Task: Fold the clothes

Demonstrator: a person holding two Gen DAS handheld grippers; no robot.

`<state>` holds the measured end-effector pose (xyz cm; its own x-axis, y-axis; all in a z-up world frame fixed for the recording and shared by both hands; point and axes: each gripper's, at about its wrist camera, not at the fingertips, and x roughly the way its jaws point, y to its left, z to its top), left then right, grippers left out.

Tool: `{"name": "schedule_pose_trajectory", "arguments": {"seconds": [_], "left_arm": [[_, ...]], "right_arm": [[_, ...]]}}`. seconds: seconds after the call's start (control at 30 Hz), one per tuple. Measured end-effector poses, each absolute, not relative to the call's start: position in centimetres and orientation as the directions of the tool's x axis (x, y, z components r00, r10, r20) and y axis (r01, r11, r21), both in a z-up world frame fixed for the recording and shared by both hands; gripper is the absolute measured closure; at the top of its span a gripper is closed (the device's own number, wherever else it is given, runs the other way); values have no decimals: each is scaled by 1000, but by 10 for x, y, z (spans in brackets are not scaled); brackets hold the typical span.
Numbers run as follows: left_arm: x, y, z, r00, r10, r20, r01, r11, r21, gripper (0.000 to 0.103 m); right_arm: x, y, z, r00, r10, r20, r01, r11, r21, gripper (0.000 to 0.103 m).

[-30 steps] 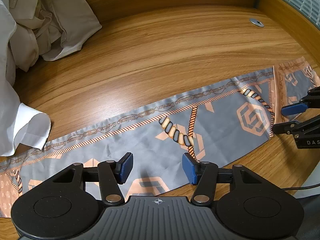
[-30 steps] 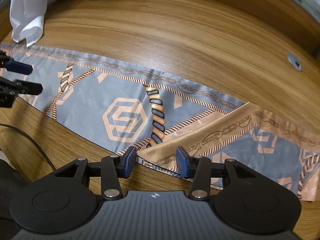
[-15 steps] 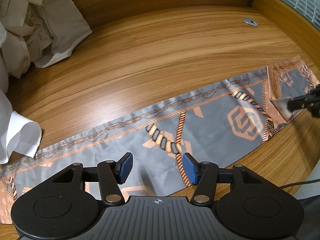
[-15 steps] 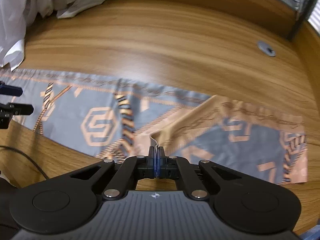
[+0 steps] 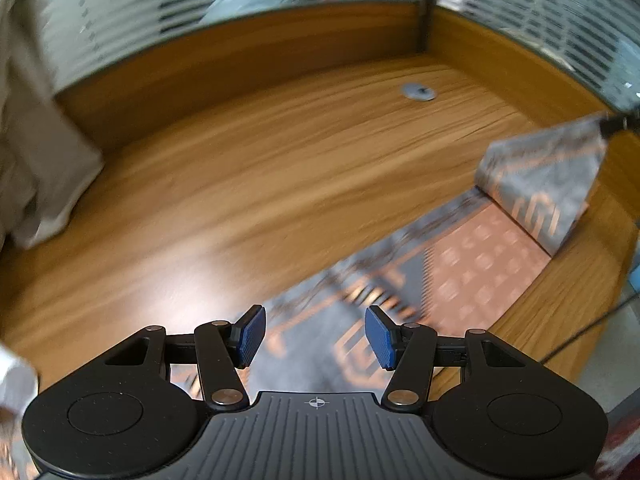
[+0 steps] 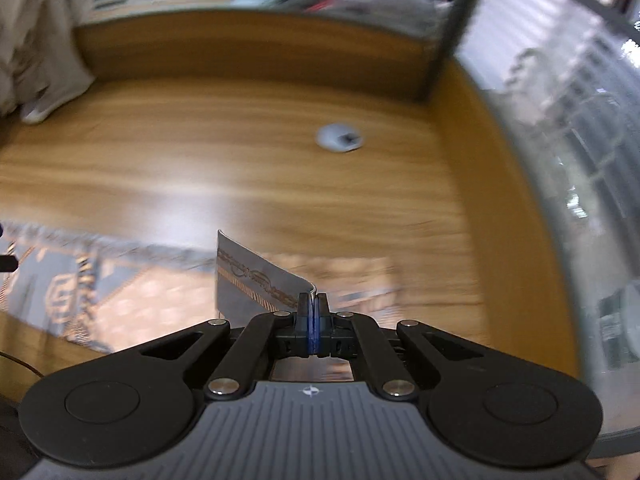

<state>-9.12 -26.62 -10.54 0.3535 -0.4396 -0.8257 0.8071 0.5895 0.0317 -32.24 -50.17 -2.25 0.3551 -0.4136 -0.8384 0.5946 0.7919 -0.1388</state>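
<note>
- Right gripper (image 6: 313,322) was clamped on the scarf (image 6: 256,280), corner raised off the desk (image 6: 240,168)
- Left gripper (image 5: 316,334) hung open above the scarf

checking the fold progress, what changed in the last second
The right claw closed on a corner of the grey and orange patterned scarf and lifted it up off the wooden table, peeling that end over. The left claw stayed open above the scarf; the pale clothes pile stayed put.
</note>
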Motion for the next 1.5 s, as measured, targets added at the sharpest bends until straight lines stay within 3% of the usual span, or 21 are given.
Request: {"name": "schedule_pose_trajectory", "arguments": {"seconds": [0.13,0.3,0.47,0.8,1.1,1.3,1.5], "left_arm": [[-102,-298,-89,337,-459,-822,843,536,46,45],[-111,-331,-68,276,-538,-797,874,486,-25,44],[-116,-352,-61,266,-566,-780,891,453,-25,44],[-113,-361,-75,288,-503,-815,873,488,7,44],[-111,-359,-81,296,-465,-834,863,505,24,44],[-113,-358,-84,301,-451,-840,860,510,35,44],[-111,-349,-87,316,-420,-851,838,545,42,43]], "right_arm": [[-351,-532,9,326,-483,-813,632,751,-192,103],[-388,-571,48,285,-565,-775,675,692,-256,103],[-408,-593,61,225,-619,-752,695,643,-322,103],[-419,-610,24,122,-681,-722,676,590,-442,103],[-413,-610,30,121,-775,-620,660,529,-533,103],[-409,-599,11,151,-733,-663,630,588,-506,102],[-403,-587,-48,141,-650,-747,583,664,-468,102]]}}
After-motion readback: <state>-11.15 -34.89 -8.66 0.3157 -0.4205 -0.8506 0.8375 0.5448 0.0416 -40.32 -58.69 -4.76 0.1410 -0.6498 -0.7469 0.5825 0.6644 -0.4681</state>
